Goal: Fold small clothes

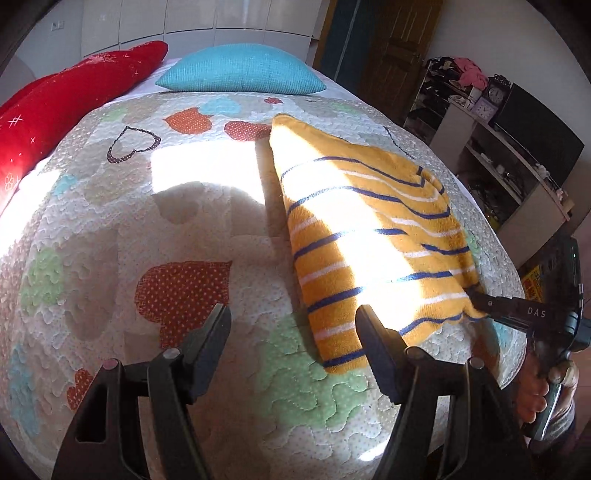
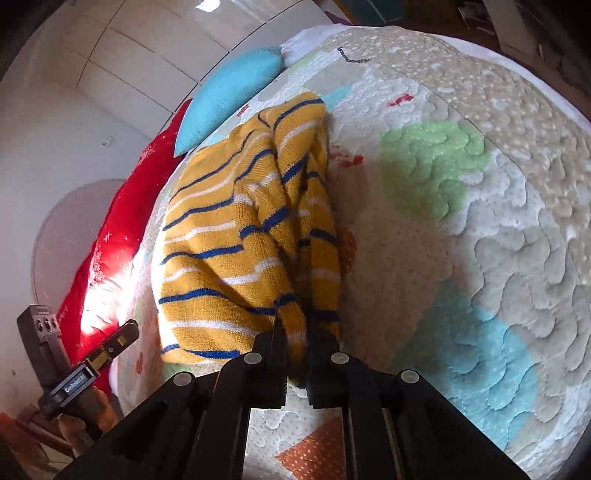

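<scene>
A small yellow garment with blue and white stripes [image 1: 369, 229] lies on the quilted bedspread [image 1: 147, 221], folded lengthwise. My left gripper [image 1: 293, 314] is open and empty, just above the quilt at the garment's near left corner. My right gripper [image 2: 297, 341] is shut on the garment's near right edge [image 2: 295, 325], and it shows in the left wrist view [image 1: 476, 297] pinching that corner. The garment [image 2: 236, 236] bunches up in folds ahead of the right gripper.
A turquoise pillow [image 1: 240, 70] and a red blanket [image 1: 66, 103] lie at the head of the bed. Shelves with clutter [image 1: 498, 147] stand beyond the bed's right edge. A wardrobe [image 1: 184, 18] and a door [image 1: 399, 48] are behind.
</scene>
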